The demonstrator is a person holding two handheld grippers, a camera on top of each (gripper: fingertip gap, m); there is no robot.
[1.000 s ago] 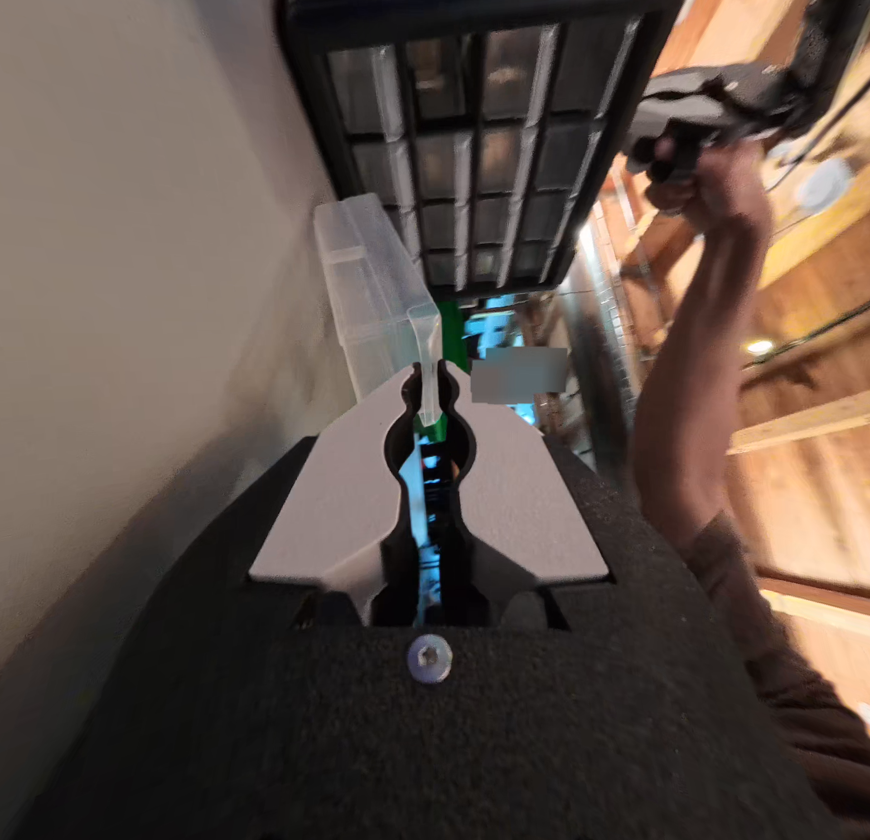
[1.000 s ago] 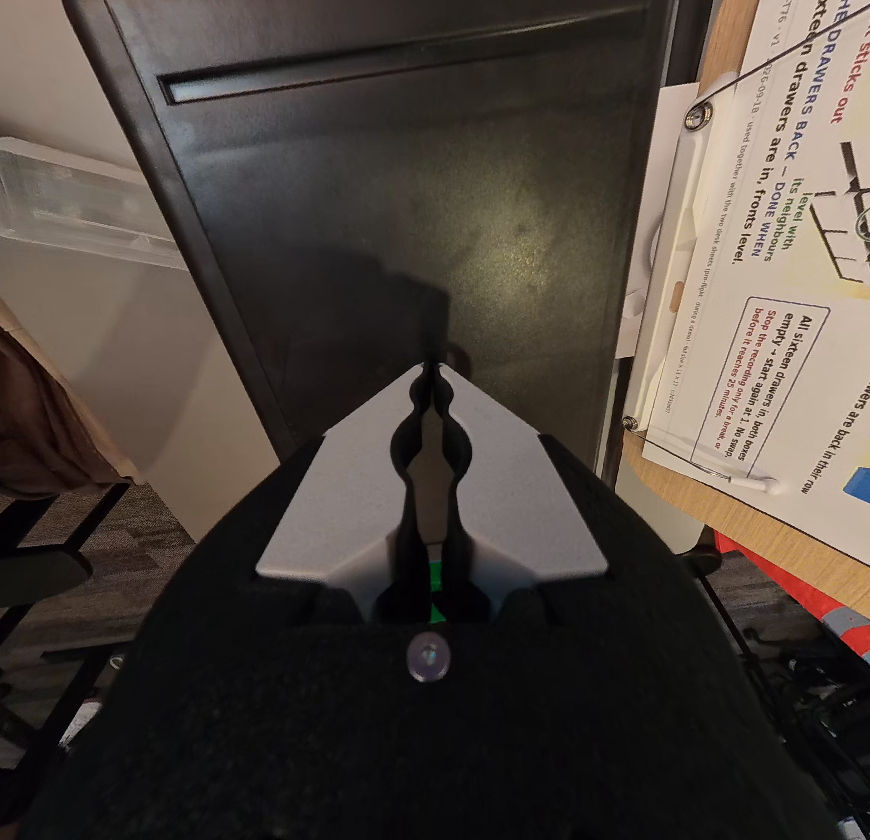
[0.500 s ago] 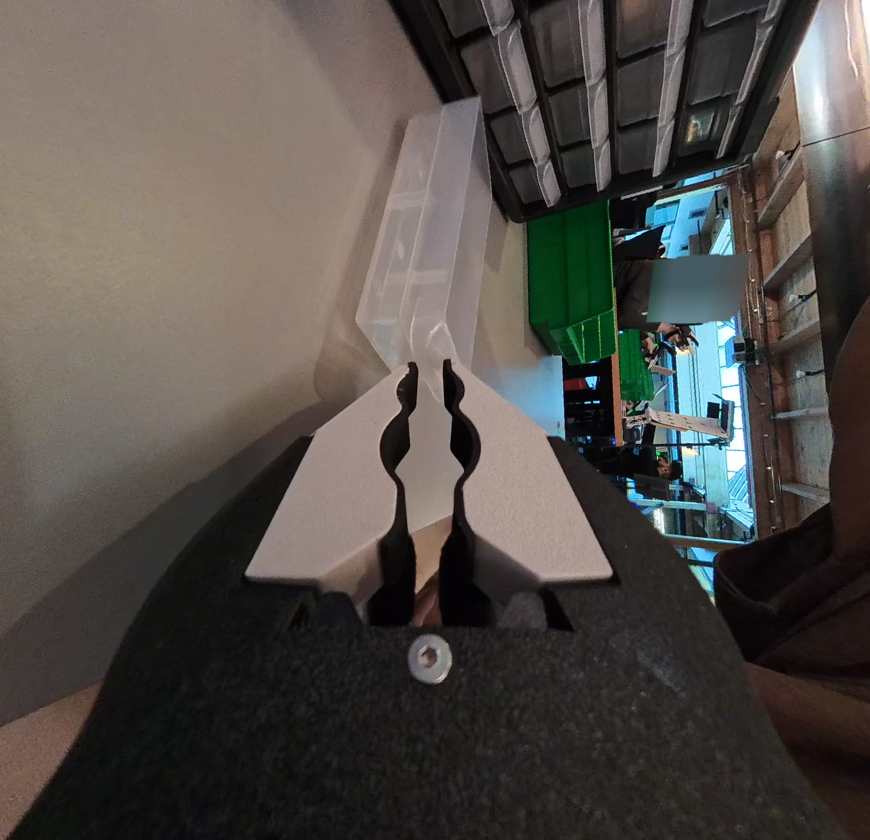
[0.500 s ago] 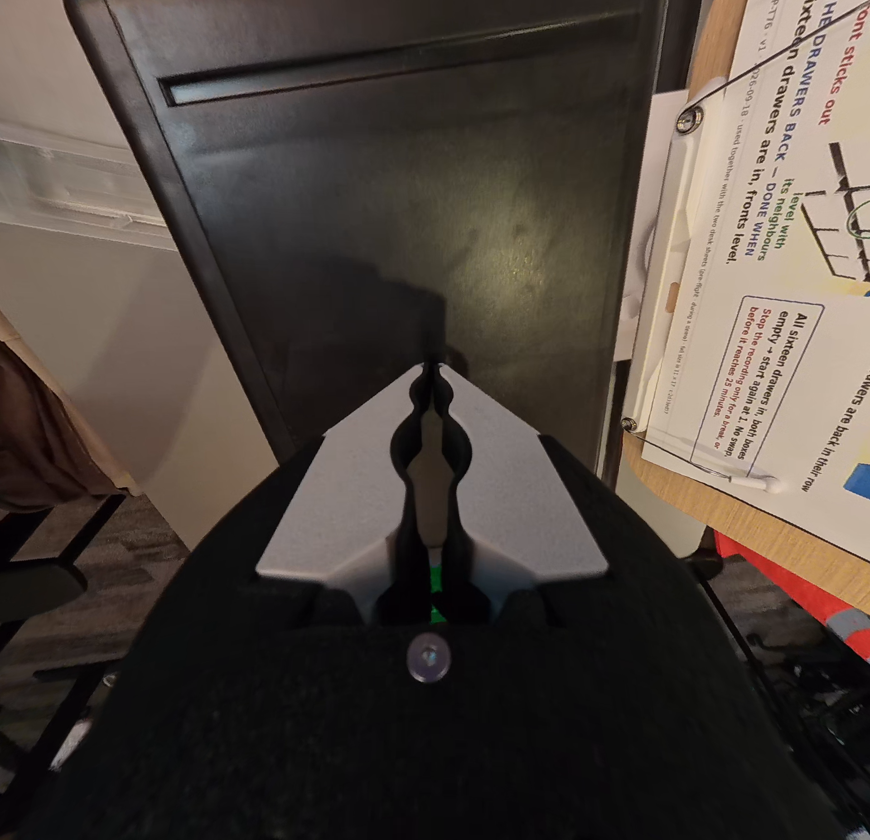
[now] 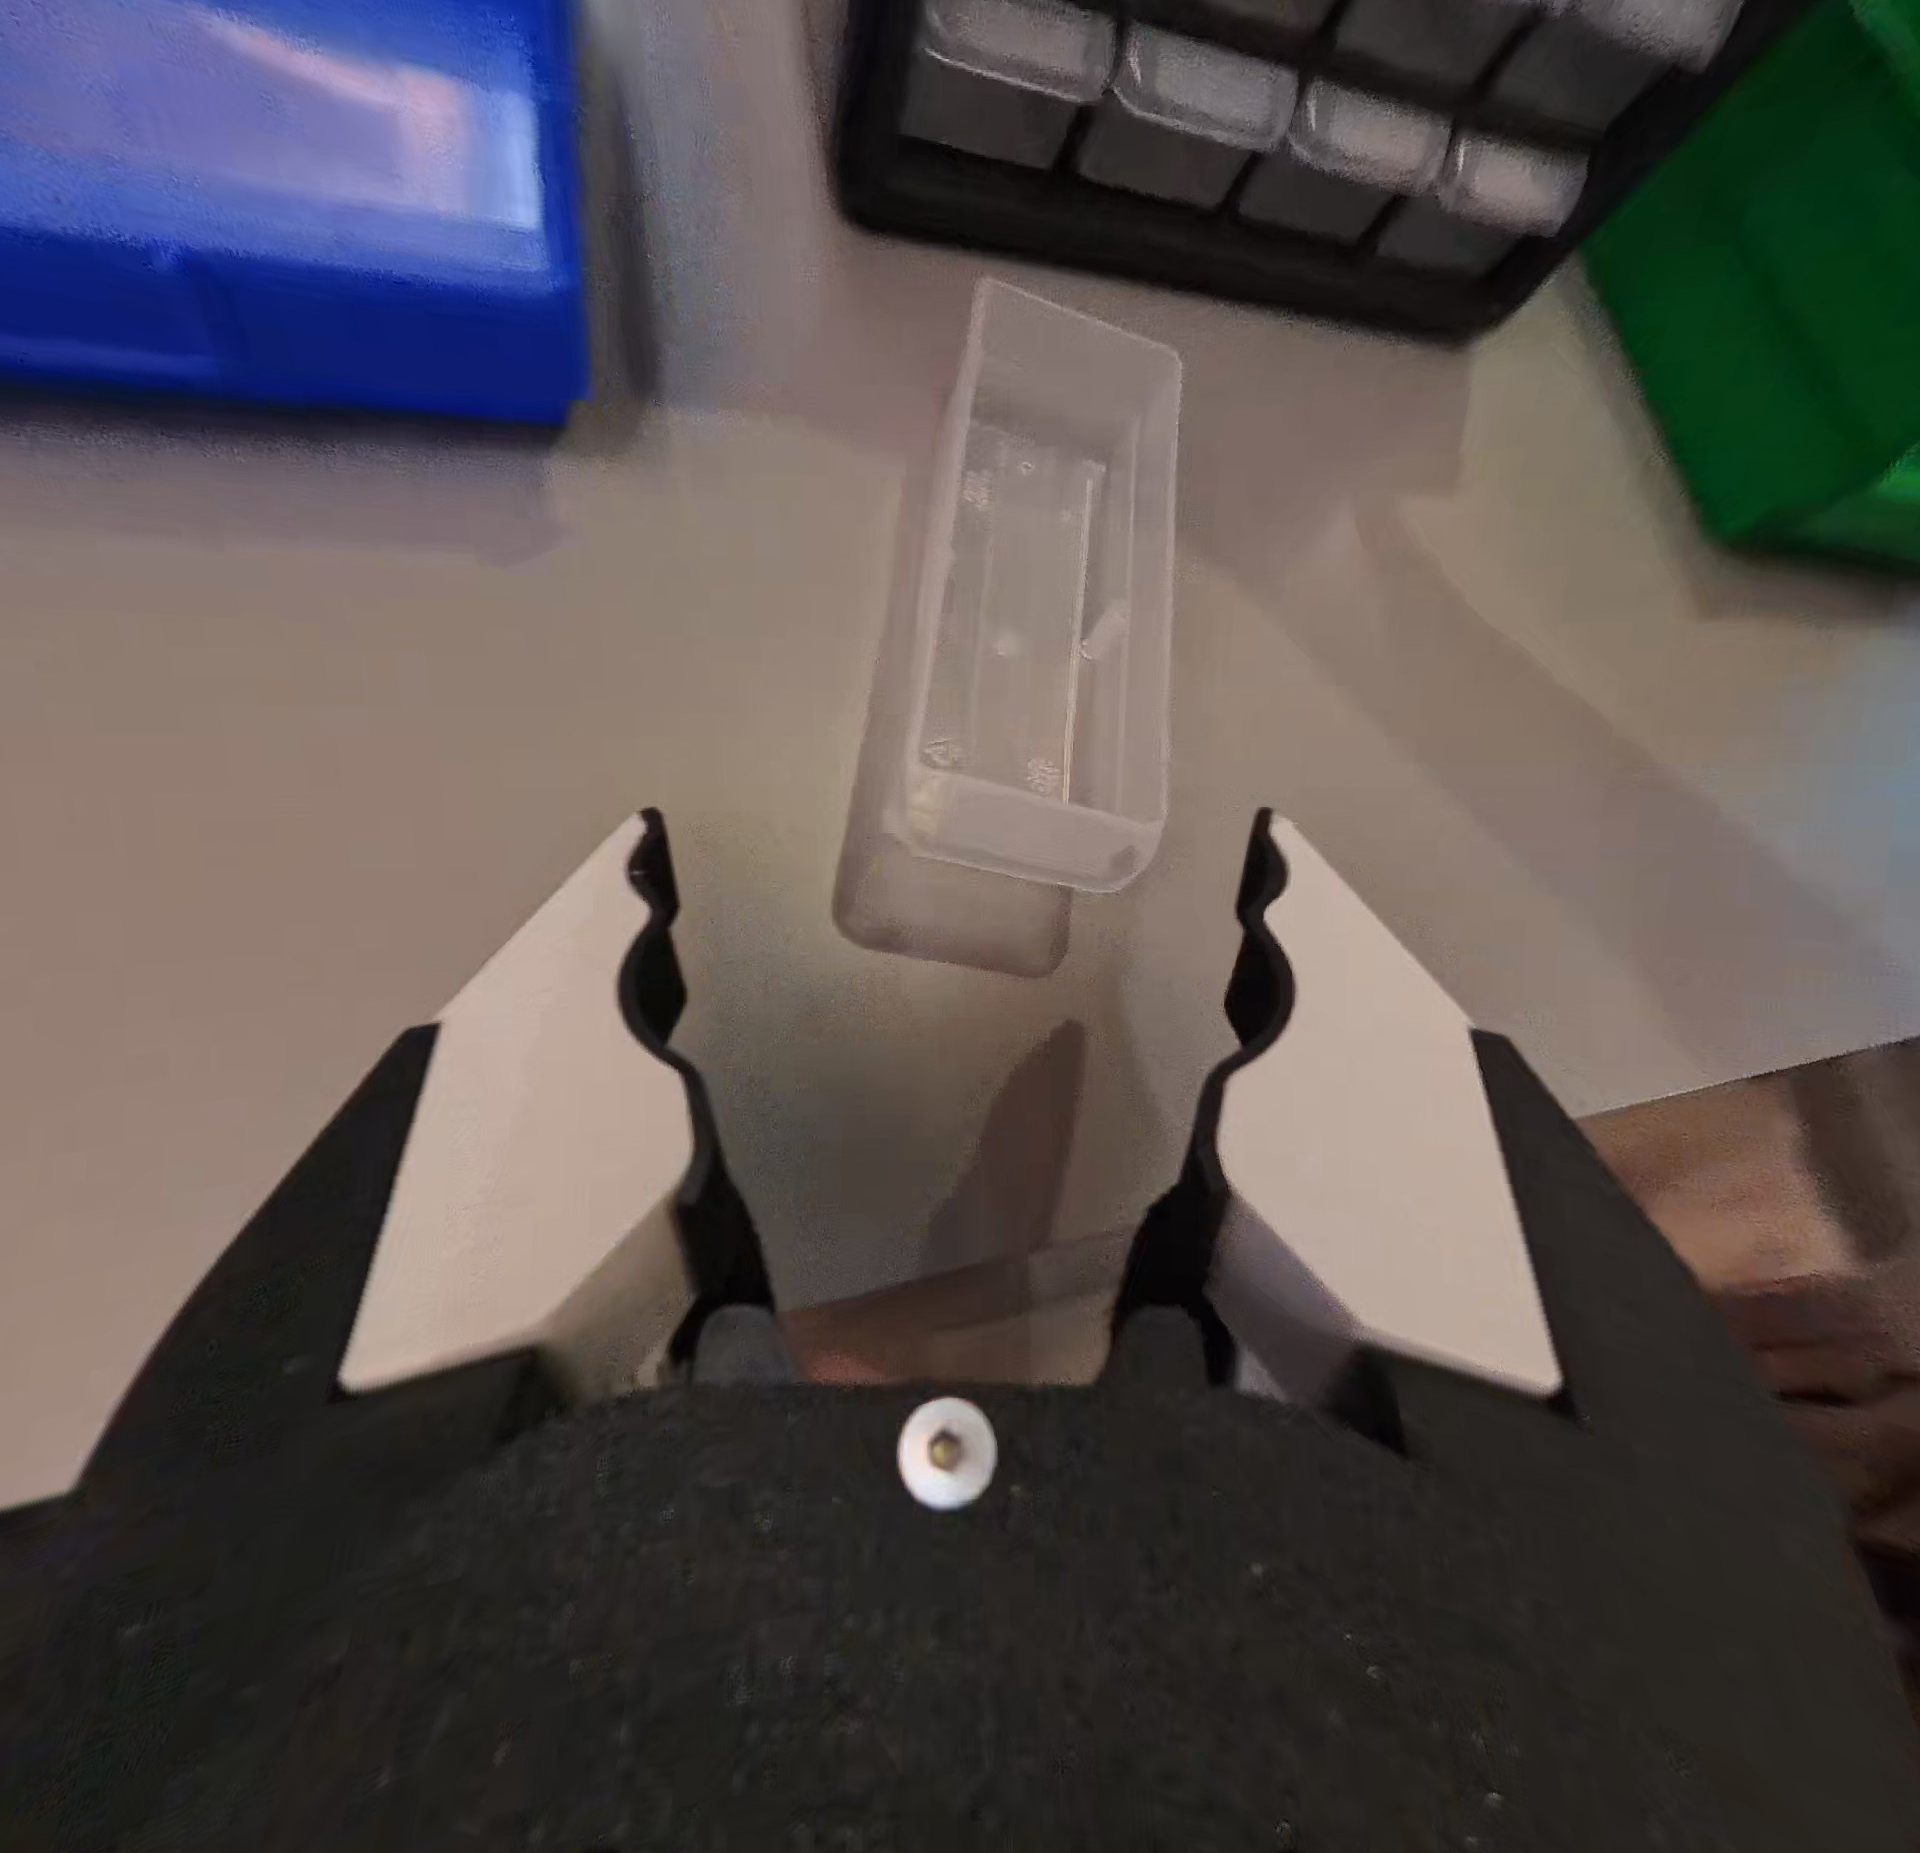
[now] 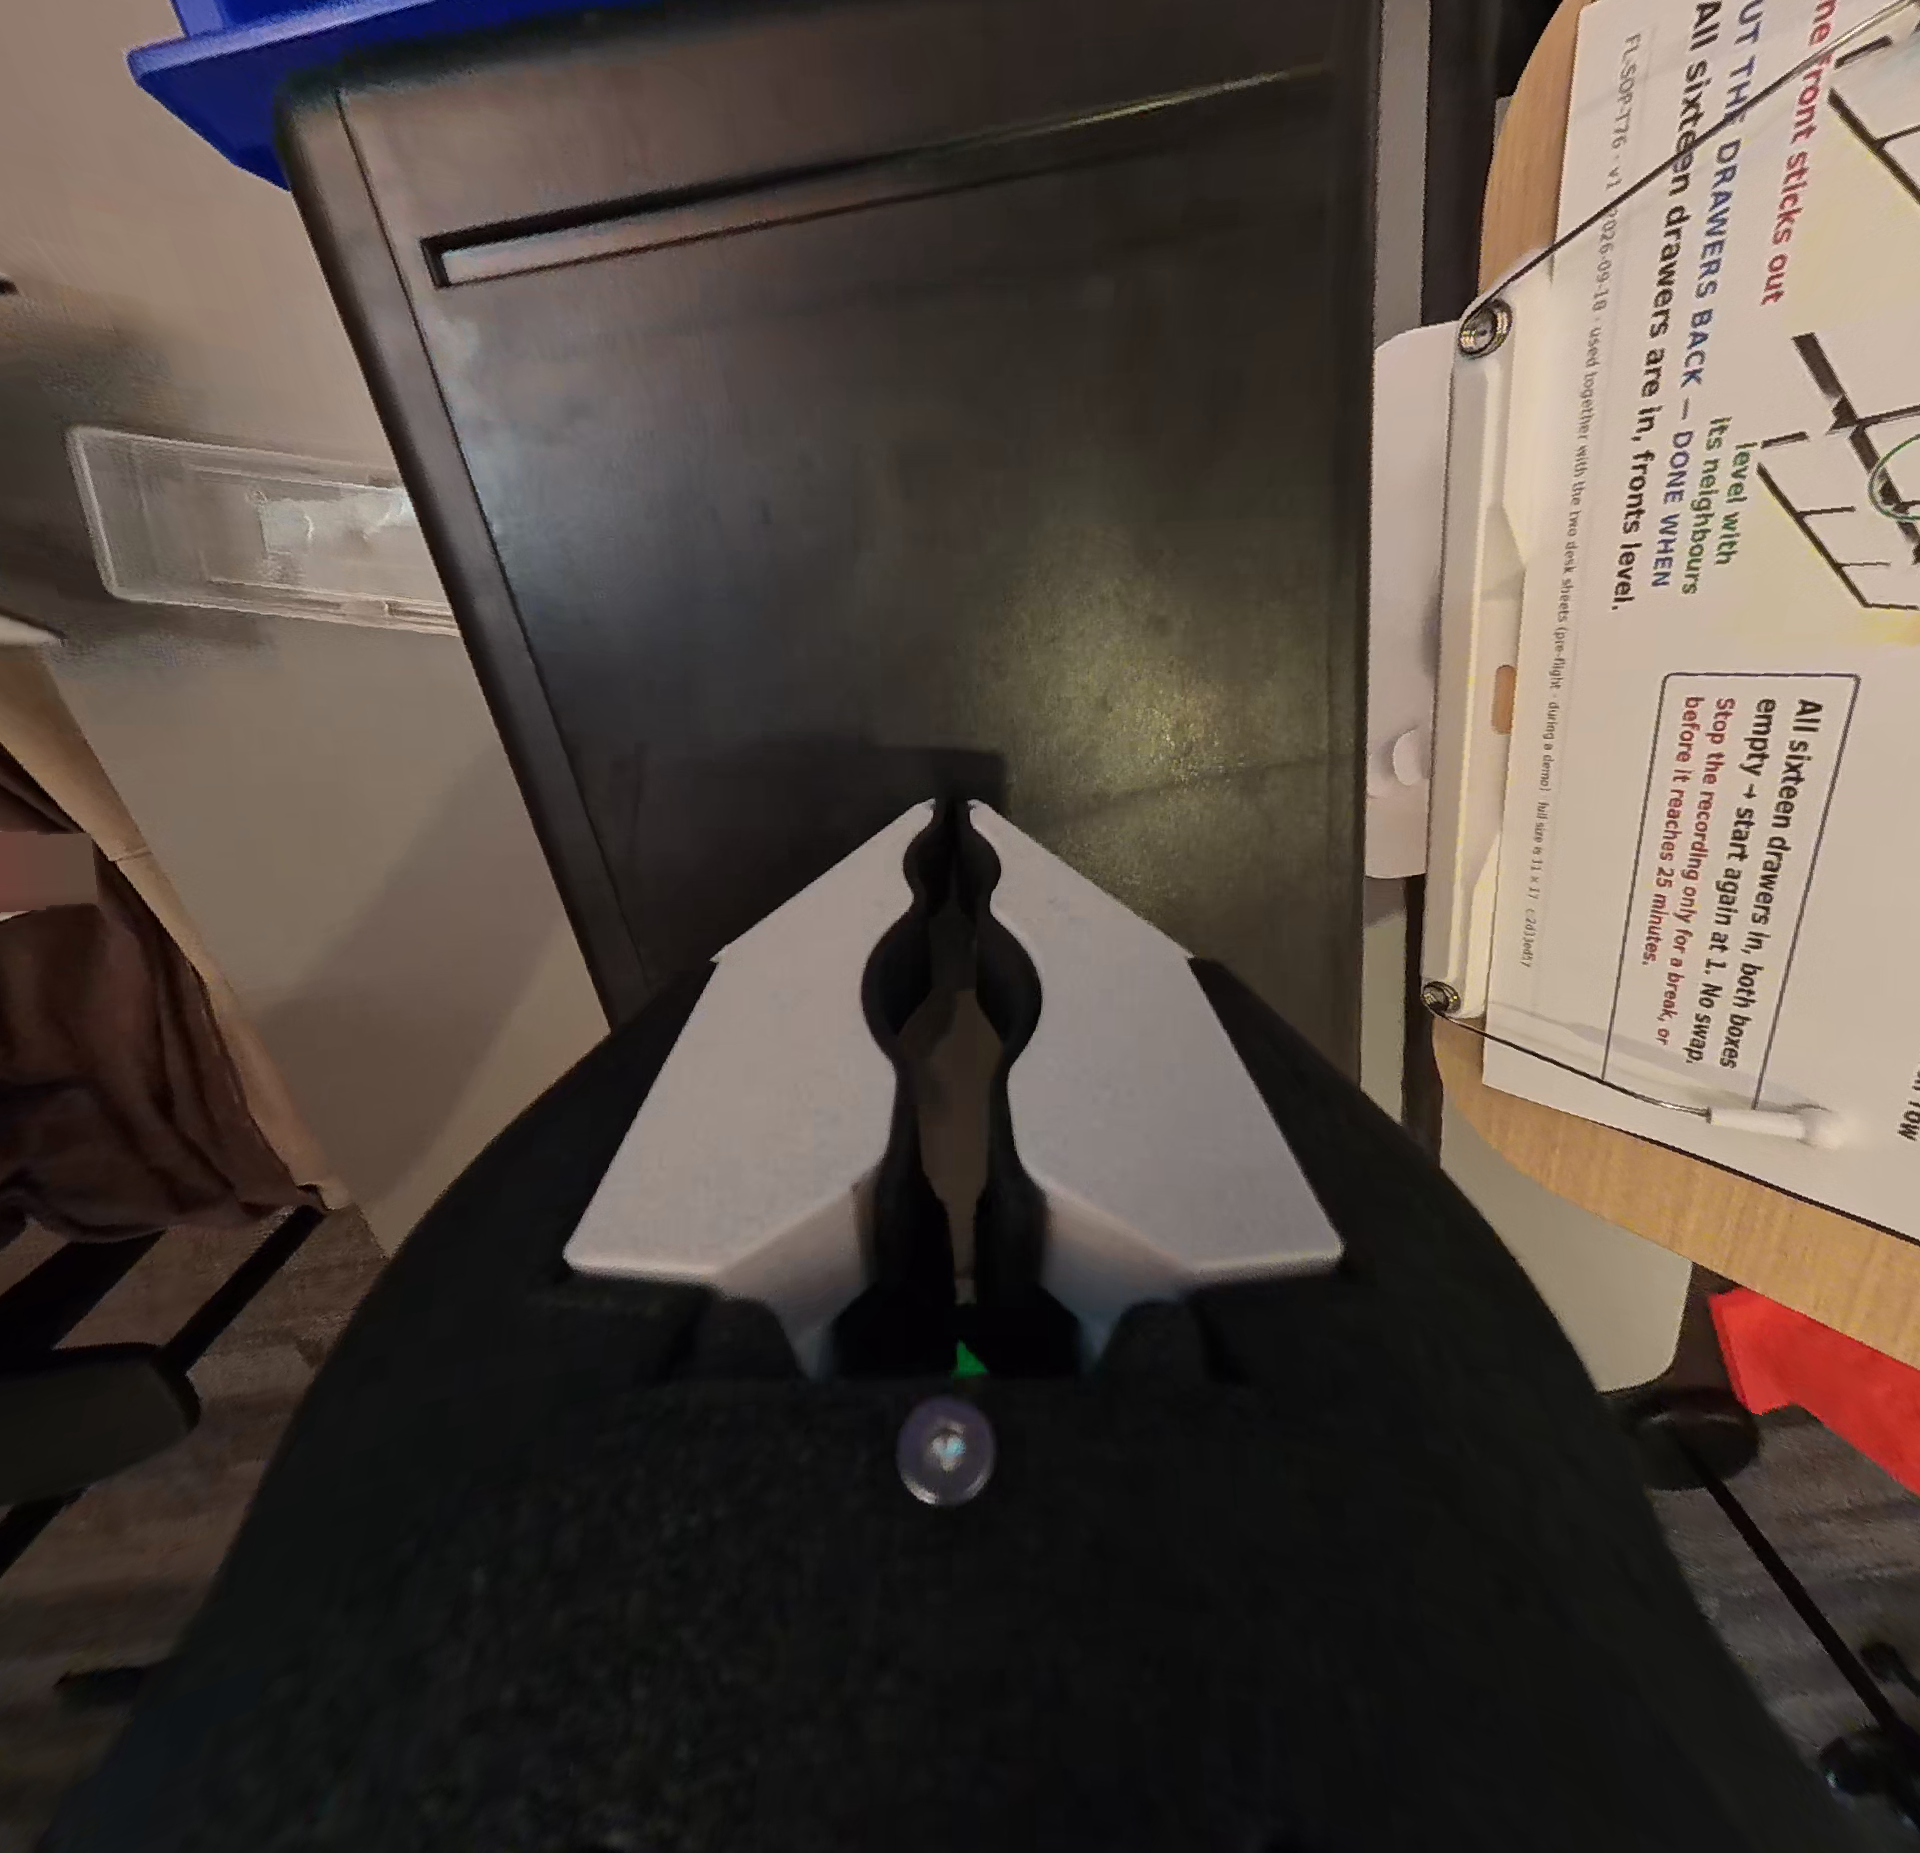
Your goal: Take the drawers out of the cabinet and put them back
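A clear plastic drawer (image 5: 1023,619) lies on the pale table just in front of the black drawer cabinet (image 5: 1226,130), whose slots hold several clear drawers. My left gripper (image 5: 954,847) is open and empty, its fingertips just short of the drawer's near end. My right gripper (image 6: 954,811) is shut and empty, its tips against the flat black top of the cabinet (image 6: 935,473). The loose drawer also shows in the right wrist view (image 6: 249,530), to the left of the cabinet.
A blue bin (image 5: 281,172) stands at the far left and a green bin (image 5: 1787,276) at the far right of the table. A printed sheet on a wooden board (image 6: 1704,577) lies right of the cabinet. The table's near edge (image 5: 1662,1086) runs close by.
My left gripper has let go of the clear drawer, opened wide and swung upright above the table. The drawer now rests on the table. The right gripper has stayed pressed on the cabinet.
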